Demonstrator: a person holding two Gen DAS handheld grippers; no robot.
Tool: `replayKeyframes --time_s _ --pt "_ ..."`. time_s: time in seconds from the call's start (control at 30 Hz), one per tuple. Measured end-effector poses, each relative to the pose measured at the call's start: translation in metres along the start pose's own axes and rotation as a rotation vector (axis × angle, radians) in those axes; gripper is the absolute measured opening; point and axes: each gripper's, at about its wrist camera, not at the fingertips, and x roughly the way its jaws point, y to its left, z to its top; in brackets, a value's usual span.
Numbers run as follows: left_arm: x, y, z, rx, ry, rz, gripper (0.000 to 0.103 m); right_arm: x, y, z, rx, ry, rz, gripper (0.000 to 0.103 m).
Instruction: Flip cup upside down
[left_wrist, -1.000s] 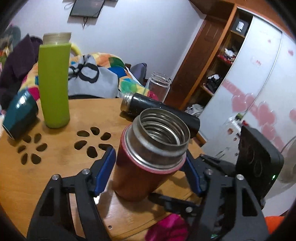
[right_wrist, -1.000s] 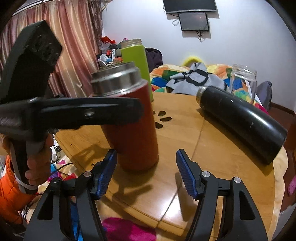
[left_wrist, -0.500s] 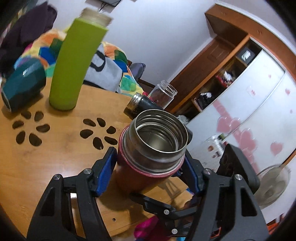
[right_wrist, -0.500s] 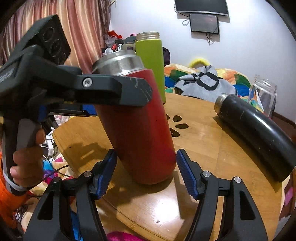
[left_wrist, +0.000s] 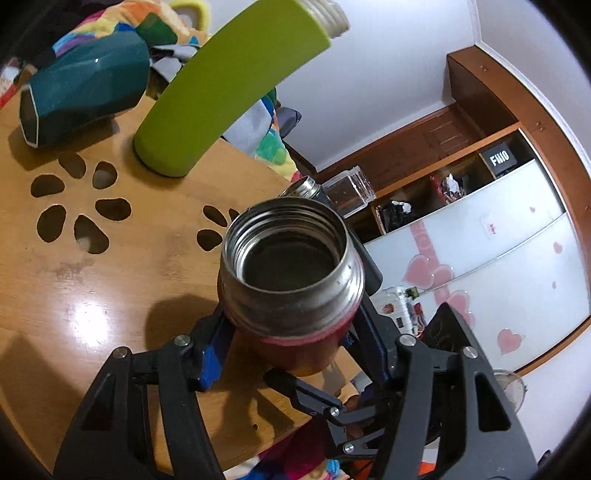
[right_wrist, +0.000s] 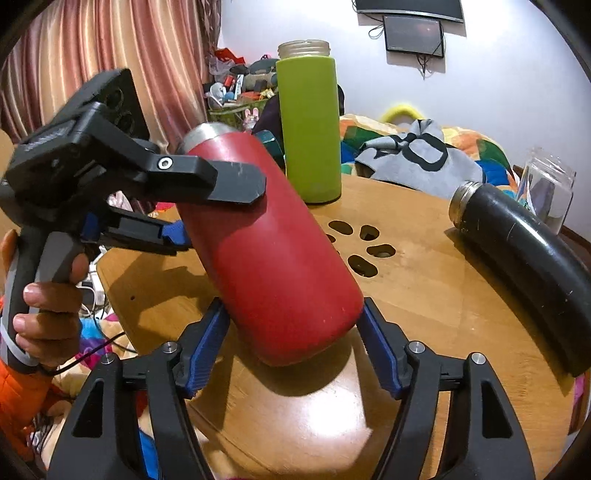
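The cup is a red metal flask (right_wrist: 273, 266) with an open steel mouth (left_wrist: 291, 254). It is lifted off the round wooden table (right_wrist: 424, 295) and tilted, mouth toward the left. My left gripper (left_wrist: 284, 339) is shut on its upper body just under the steel neck; it shows in the right wrist view (right_wrist: 207, 206) too. My right gripper (right_wrist: 295, 343) is open, with a blue pad on each side of the flask's base, close to touching it.
A tall green bottle (right_wrist: 310, 125) stands at the back of the table. A black flask (right_wrist: 524, 266) lies on its side at the right, a glass jar (right_wrist: 550, 188) behind it. A teal cup (left_wrist: 85, 81) lies by the green bottle. The table has flower-shaped cutouts (right_wrist: 362, 247).
My left gripper has lifted the red flask off the table and tilted it, mouth leaning left. The flask's base has swung in between my right gripper's open pads.
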Motion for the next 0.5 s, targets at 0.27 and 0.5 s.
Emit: replayKeyframes --time_s 0.27,0.5 --pt "0.013 0.004 -0.007 -0.028 0.032 0.071 0.074 -0.013 -0.001 -0.012 0.012 -0.029 0.028 0.06" --pt "0.015 -0.005 -0.012 -0.011 0.05 0.111 0.08 -0.022 -0.003 -0.019 0.021 -0.048 0.039 0.059"
